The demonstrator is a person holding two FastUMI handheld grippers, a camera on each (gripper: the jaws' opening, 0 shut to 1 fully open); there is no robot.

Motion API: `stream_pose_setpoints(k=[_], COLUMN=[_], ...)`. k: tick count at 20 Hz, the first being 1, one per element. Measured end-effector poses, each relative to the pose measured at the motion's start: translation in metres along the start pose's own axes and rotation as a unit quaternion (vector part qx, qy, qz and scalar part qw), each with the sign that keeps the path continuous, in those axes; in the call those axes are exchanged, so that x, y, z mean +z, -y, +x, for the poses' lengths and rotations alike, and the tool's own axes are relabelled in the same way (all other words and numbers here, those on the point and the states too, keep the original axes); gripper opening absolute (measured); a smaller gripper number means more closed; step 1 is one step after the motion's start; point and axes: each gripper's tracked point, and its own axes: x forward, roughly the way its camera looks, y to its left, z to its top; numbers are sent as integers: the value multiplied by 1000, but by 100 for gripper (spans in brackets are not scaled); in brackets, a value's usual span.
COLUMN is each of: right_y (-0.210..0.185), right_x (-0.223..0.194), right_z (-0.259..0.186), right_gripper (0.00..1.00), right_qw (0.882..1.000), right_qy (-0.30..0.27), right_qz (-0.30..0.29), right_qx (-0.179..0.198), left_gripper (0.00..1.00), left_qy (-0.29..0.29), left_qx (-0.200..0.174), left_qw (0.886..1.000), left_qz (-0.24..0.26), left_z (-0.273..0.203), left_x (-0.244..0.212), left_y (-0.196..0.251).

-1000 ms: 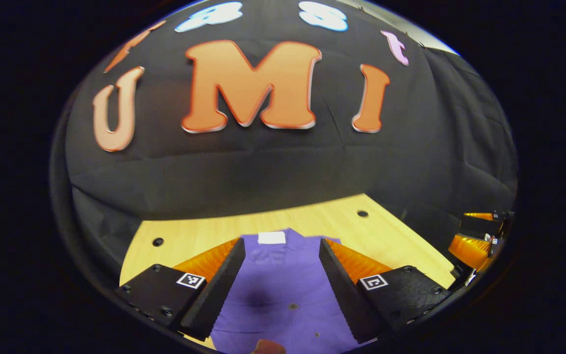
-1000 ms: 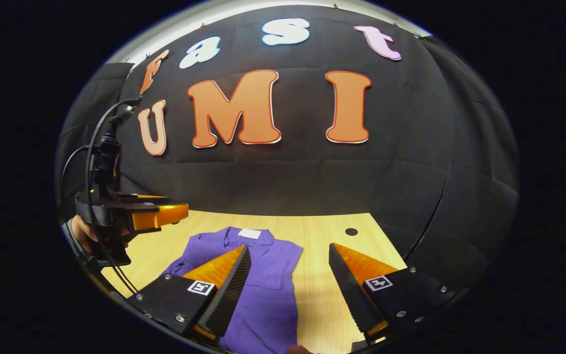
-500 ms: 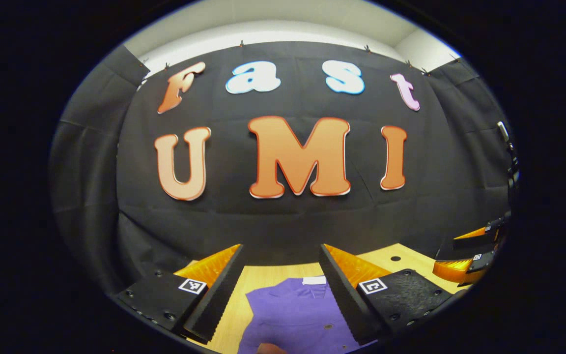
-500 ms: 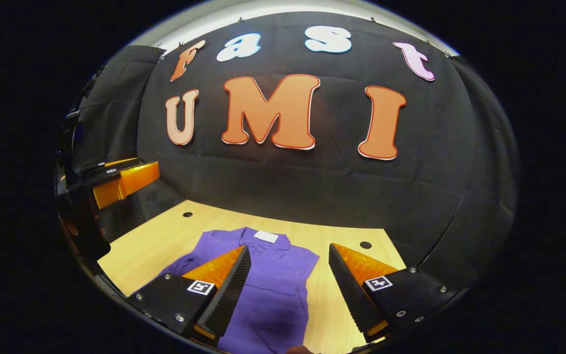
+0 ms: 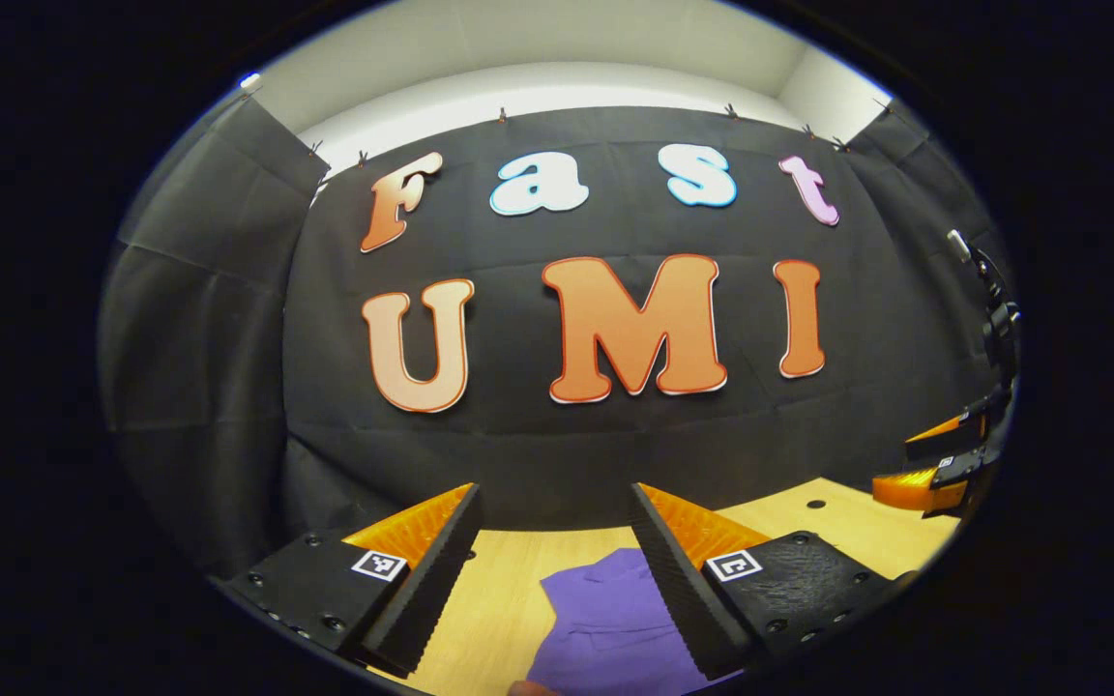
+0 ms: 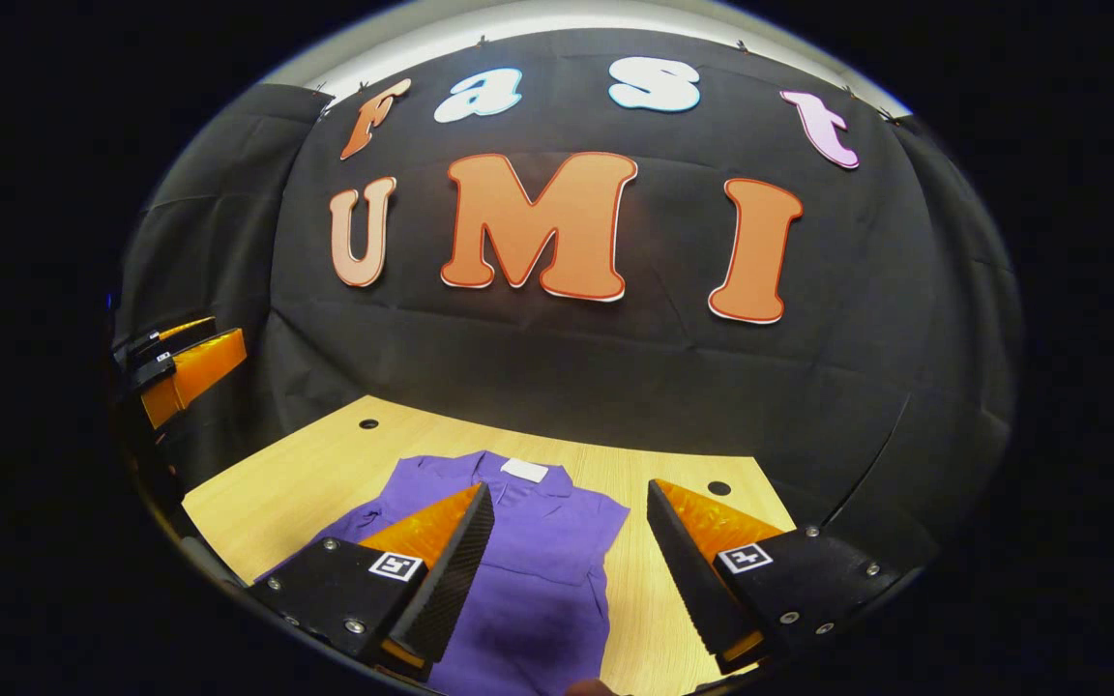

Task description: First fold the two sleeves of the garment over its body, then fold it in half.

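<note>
— Colour and pose of the garment?
— Purple, flat on the desk, lower centre of frame.
— Top end?
— Collar with white tag, farthest from the lens.

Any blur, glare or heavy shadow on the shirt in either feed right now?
Right gripper view: sharp, no glare; purple shirt evenly lit, with a soft dark shadow low on it. Left gripper view: also sharp; shirt partly hidden behind a claw finger; fisheye bends the table edge.

The garment lies flat on the desk, collar end toward the booth wall. The right claw hangs above the garment; the left claw hangs above the garment's left part.
</note>
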Motion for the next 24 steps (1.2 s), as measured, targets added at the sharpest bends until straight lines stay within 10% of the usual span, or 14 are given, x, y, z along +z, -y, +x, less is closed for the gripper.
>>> stream_pose_setpoints(k=[11,24], right_y=[1,-6], right_x=[-118,-244], right_z=[-21,-41], right_gripper=[95,96], right_qw=[987,938], right_qy=[-160,-339], right_qz=[31,78], right_qx=[9,14], left_gripper=[97,98], left_qy=[-202,-489], left_qx=[-40,-49], left_qw=[979,871], left_qz=[-3,1], left_z=[-23,-88], left_x=[-132,-263], left_y=[6,-5])
